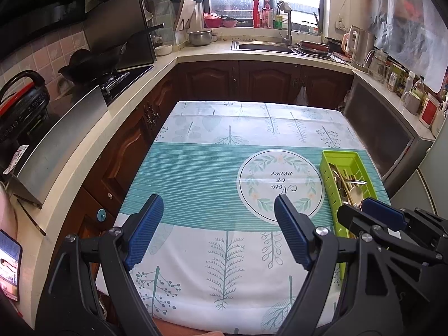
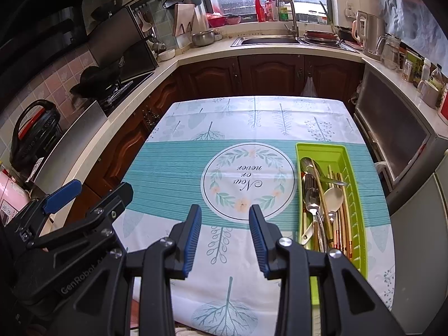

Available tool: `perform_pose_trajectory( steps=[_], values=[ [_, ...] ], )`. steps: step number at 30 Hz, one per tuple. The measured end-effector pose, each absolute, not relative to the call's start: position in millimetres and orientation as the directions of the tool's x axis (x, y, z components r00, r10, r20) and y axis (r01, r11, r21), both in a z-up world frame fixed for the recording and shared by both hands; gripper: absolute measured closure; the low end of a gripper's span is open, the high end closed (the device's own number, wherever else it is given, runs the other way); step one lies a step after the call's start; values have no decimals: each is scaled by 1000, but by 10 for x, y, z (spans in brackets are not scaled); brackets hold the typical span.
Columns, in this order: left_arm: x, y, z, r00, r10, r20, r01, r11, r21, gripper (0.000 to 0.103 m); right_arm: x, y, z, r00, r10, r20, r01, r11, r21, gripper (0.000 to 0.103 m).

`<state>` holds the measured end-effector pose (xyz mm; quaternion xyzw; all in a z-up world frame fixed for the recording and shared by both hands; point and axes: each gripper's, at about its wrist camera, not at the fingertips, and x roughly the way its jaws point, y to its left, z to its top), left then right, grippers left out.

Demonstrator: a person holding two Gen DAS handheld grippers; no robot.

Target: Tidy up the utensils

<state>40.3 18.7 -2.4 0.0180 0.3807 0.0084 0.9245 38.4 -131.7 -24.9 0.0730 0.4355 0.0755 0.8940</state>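
A lime green utensil tray (image 2: 347,156) lies on the right side of the table and holds several spoons (image 2: 312,196) and chopsticks (image 2: 343,224). It also shows in the left wrist view (image 1: 340,156). My left gripper (image 1: 218,204) is open and empty above the table's near left part. It shows at the left of the right wrist view (image 2: 95,187). My right gripper (image 2: 225,212) is open and empty above the near middle, left of the tray. It shows at the right of the left wrist view (image 1: 361,208).
The table has a leaf-print cloth (image 2: 196,162). A counter runs around it, with a stove and wok (image 1: 89,64) at left, a sink (image 1: 263,46) at the back and jars (image 1: 403,81) at right. A phone (image 1: 9,266) is at far left.
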Motion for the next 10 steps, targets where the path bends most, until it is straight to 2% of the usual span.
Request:
perform_pose_trajectory(
  steps=[10],
  values=[
    [409,217,-80,698,33,-715,-9,999,37,23,422,-1286,-304,594,205,-778,-74,977,201,68]
  ],
)
